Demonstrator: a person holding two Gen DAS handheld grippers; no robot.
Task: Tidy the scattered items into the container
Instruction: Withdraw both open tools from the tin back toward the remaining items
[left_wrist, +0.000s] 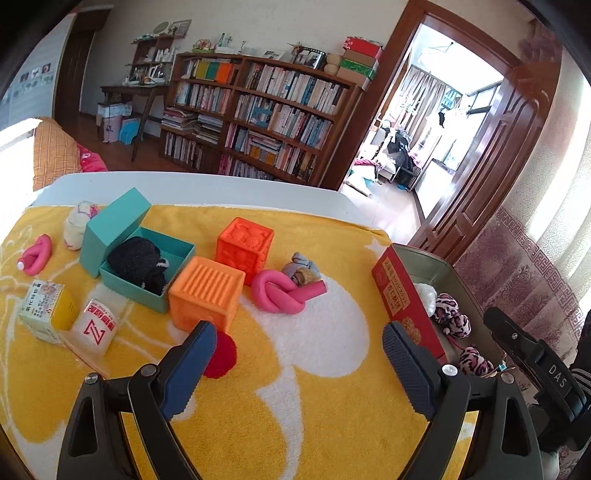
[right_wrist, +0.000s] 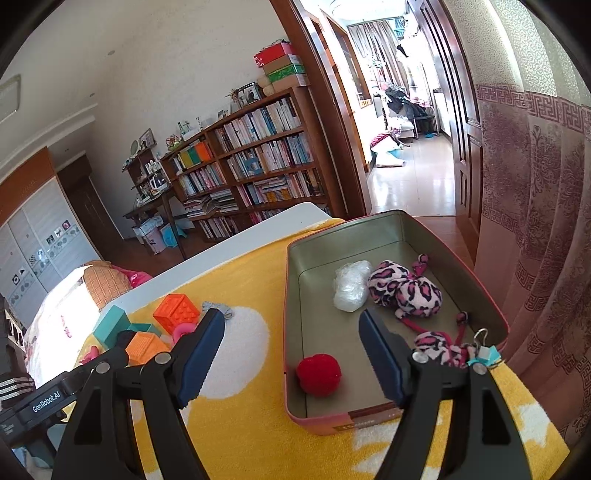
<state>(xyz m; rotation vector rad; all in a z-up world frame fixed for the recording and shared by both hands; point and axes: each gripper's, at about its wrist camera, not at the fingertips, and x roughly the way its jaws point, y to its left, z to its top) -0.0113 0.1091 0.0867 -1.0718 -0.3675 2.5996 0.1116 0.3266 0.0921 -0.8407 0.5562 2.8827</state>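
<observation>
- Yellow towel (left_wrist: 314, 424) spread over the table in the left wrist view, strewn with scattered items.
- Left gripper (left_wrist: 299, 343) held just above the towel, fingers wide apart, gripping nothing.
- Red pom-pom (left_wrist: 221, 354) lay on the towel, partly hidden behind the left finger.
- Ridged orange block (left_wrist: 207, 291) stood just beyond it, touching an open teal box (left_wrist: 147, 273) with a black knitted thing (left_wrist: 138, 258) inside.
- Further back — an embossed orange cube (left_wrist: 245, 247), a knotted pink foam tube (left_wrist: 284, 291) and a small grey toy (left_wrist: 301, 271) lying against it.
- Far left: a second pink tube (left_wrist: 35, 254), a pale yarn ball (left_wrist: 79, 223), two small cartons (left_wrist: 70, 321).
- Red tin container (left_wrist: 406, 295) stood at the right edge, leopard-print plush (left_wrist: 452, 317) showing inside.
- Right wrist view: right gripper (right_wrist: 290, 354) hung over the near end of the container (right_wrist: 317, 415), fingers spread, empty.
- Inside the tin — a red ball (right_wrist: 319, 374) near the front-left corner, a white plastic wad (right_wrist: 351, 284) touching the leopard plush (right_wrist: 404, 288), more of the plush with pink cords (right_wrist: 441, 347) near the right wall.
</observation>
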